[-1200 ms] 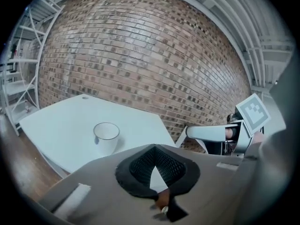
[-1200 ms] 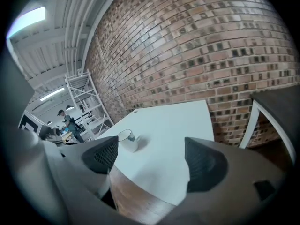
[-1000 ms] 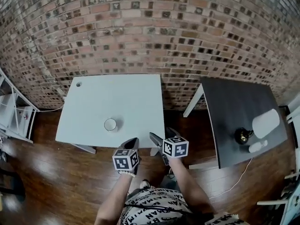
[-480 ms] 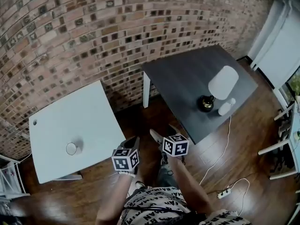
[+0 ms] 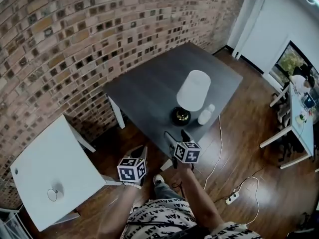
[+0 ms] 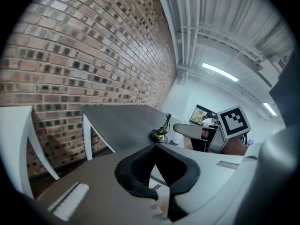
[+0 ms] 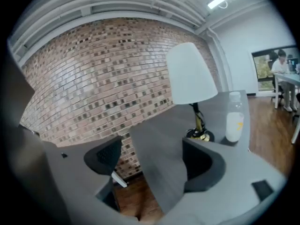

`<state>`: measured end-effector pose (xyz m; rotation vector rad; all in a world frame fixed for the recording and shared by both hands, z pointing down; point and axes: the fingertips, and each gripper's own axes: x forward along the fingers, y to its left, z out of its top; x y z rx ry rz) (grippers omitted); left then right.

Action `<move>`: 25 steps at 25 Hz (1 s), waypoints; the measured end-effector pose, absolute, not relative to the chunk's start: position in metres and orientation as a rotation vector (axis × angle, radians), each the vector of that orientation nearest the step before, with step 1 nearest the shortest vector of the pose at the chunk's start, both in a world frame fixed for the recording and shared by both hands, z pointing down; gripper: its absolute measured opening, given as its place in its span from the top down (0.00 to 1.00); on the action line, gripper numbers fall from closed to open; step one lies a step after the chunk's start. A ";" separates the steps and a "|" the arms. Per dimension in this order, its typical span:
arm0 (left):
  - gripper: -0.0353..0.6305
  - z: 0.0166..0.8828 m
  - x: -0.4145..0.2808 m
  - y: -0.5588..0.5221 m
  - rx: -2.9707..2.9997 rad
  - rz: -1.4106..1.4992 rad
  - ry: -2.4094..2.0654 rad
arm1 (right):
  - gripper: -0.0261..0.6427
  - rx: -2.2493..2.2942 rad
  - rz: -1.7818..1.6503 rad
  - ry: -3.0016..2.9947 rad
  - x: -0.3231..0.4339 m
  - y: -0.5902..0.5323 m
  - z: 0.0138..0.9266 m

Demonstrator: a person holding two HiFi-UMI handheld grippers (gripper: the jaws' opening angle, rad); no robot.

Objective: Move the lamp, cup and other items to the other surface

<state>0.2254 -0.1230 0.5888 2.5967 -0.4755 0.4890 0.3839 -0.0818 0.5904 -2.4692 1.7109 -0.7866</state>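
Right gripper (image 5: 177,136): jaws wide apart, just closing a little, nothing between. Left gripper (image 5: 141,151): jaws apart, empty. Both at dark table (image 5: 144,88) near edge. Lamp (image 5: 193,91), bottle (image 5: 206,114) just beyond. Cup (image 5: 53,194) on white table (image 5: 42,166), left.

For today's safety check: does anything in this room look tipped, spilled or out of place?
Nothing tipped or spilled. The lamp and bottle stand upright on the dark table, the cup on the white table. Only a cord trails from the dark table across the floor.
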 end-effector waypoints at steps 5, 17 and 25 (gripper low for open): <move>0.94 0.593 0.292 -0.124 2.618 0.525 -0.380 | 0.38 -2.512 -0.744 1.593 0.463 -0.081 0.593; 0.94 0.621 0.394 -0.128 2.641 0.613 -0.271 | 0.44 -2.634 -0.687 1.631 0.564 -0.121 0.654; 0.94 0.641 0.433 -0.148 2.651 0.670 -0.267 | 0.43 -2.683 -0.537 1.681 0.599 -0.164 0.658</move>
